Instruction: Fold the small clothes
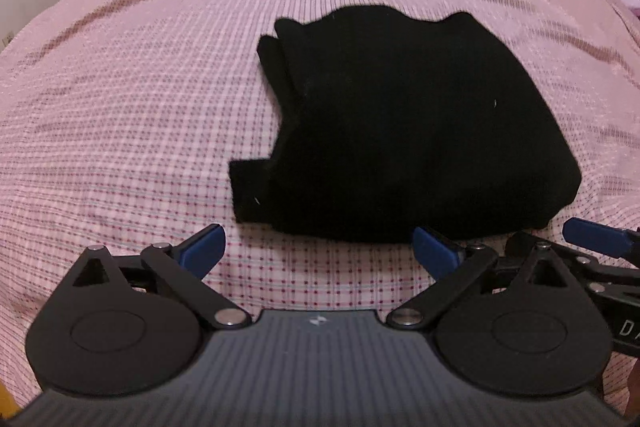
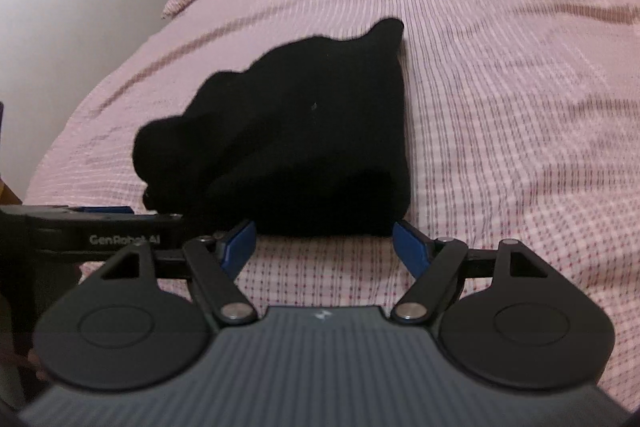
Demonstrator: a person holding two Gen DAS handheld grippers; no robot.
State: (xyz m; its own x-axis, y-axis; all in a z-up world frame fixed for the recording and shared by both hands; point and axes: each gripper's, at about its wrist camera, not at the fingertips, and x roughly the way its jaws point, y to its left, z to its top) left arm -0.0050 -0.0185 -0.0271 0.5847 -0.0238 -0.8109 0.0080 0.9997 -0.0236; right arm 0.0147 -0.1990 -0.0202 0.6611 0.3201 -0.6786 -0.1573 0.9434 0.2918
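Covering the bed, a pink checked bedspread under black garment.

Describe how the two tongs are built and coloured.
Both the left tongs and right tongs have blue fingertips on black linkage arms with silver pivot pins, round black discs and a ribbed grey body. The left one's side reads "GenRobot.AI".
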